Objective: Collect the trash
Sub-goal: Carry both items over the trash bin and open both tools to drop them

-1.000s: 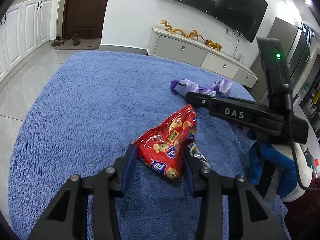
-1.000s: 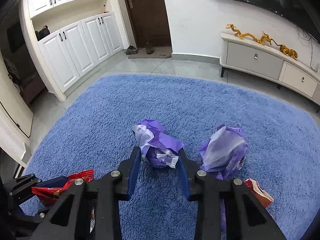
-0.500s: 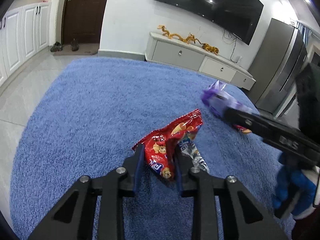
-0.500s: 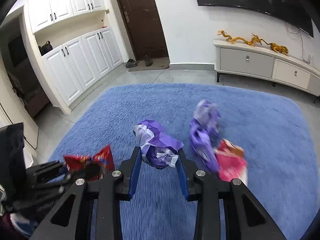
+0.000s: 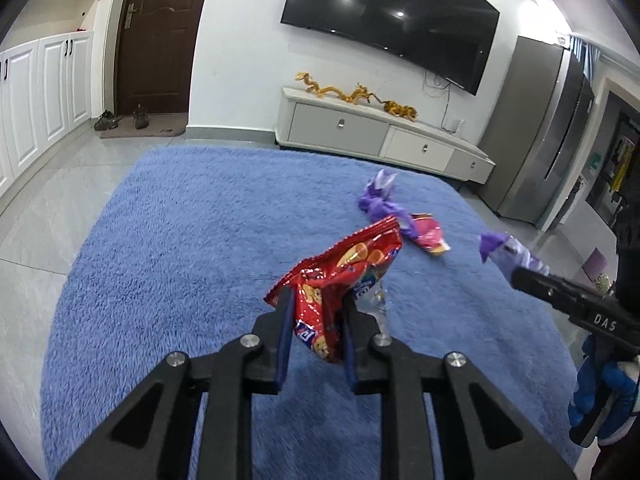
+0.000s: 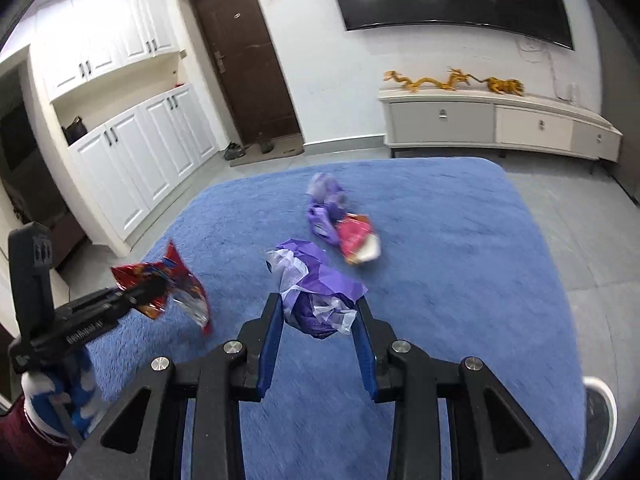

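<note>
The left gripper (image 5: 316,322) is clamped on a crinkled red foil snack bag (image 5: 340,280), holding it up above the shaggy blue rug (image 5: 180,240). The right gripper (image 6: 318,320) is closed around a crumpled purple-and-white plastic wrapper (image 6: 316,292), also lifted off the rug. Nearer the rug's far edge, a second purple wrapper (image 6: 324,212) lies touching a pink-red packet (image 6: 356,238). A white TV cabinet (image 6: 492,120) stands beyond the rug against the wall.
</note>
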